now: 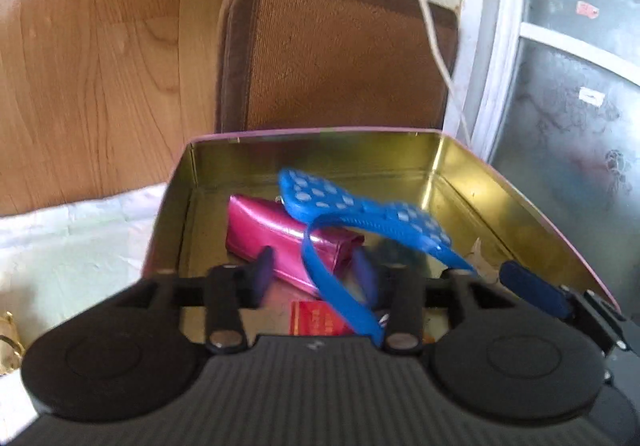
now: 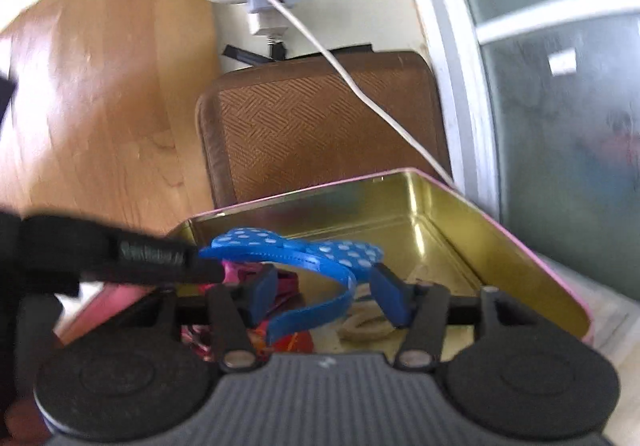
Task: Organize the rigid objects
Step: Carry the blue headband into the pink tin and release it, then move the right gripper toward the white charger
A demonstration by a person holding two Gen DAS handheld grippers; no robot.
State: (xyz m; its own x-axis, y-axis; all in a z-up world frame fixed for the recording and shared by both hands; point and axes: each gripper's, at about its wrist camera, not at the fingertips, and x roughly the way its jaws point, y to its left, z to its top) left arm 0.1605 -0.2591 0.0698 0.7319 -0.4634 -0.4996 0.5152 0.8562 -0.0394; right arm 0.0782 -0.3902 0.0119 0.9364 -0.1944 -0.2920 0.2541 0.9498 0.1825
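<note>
A blue headband with a white-dotted bow (image 1: 360, 211) hangs over an open gold-lined tin (image 1: 472, 165) with a pink outside. My left gripper (image 1: 316, 274) is open just over the tin's near rim; the band passes between its fingers, loose. A magenta pouch (image 1: 276, 234) and a red packet (image 1: 316, 320) lie in the tin. In the right wrist view the headband (image 2: 296, 250) arcs between the fingers of my right gripper (image 2: 328, 296), which is open and not pinching it. The tin (image 2: 448, 221) lies below. The left gripper's body (image 2: 120, 258) shows at the left.
A brown woven case (image 1: 340, 53) leans on the wall behind the tin. A white cable (image 2: 360, 85) hangs from a wall plug across it. Wooden panel at left, window frame (image 1: 496, 45) at right, white cloth (image 1: 76, 242) under the tin's left side.
</note>
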